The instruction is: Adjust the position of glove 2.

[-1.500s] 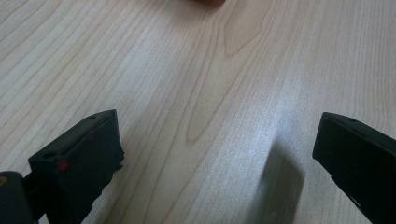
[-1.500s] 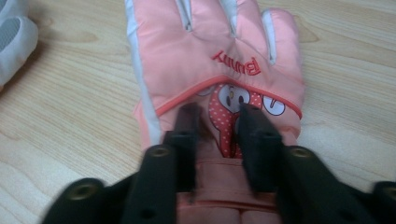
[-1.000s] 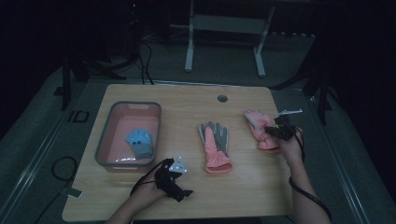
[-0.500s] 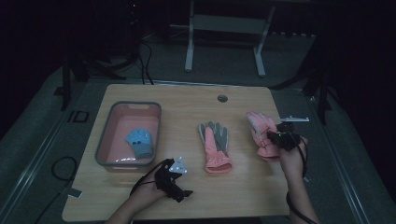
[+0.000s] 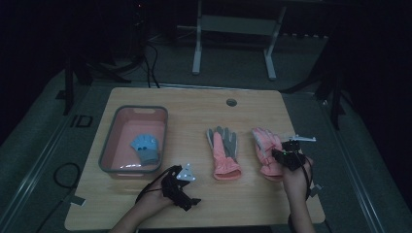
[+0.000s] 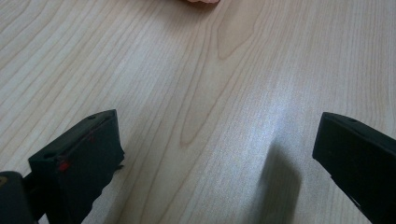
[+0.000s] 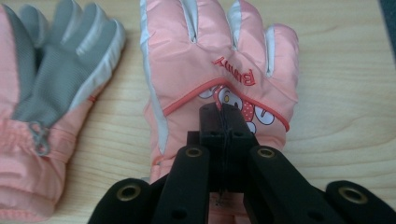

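Note:
A pink glove (image 5: pixel 264 145) with a cartoon print (image 7: pixel 219 60) lies back up at the table's right. My right gripper (image 5: pixel 285 156) sits over its cuff end, jaws pressed together (image 7: pixel 223 111) and pinching the fabric there. To its left lies a second pink glove (image 5: pixel 223 151), grey palm up (image 7: pixel 56 70). My left gripper (image 5: pixel 182 187) rests low near the front edge, and in the left gripper view (image 6: pixel 215 140) its jaws stand wide open over bare wood.
A pink bin (image 5: pixel 133 110) with a grey rim stands at the left and holds a small blue glove (image 5: pixel 145 148). A round cable hole (image 5: pixel 231 102) sits near the table's far edge. The wooden table (image 5: pixel 243 204) ends just right of my right hand.
My right gripper has drawn back toward the front edge, and the printed pink glove has come with it. The left gripper has not moved.

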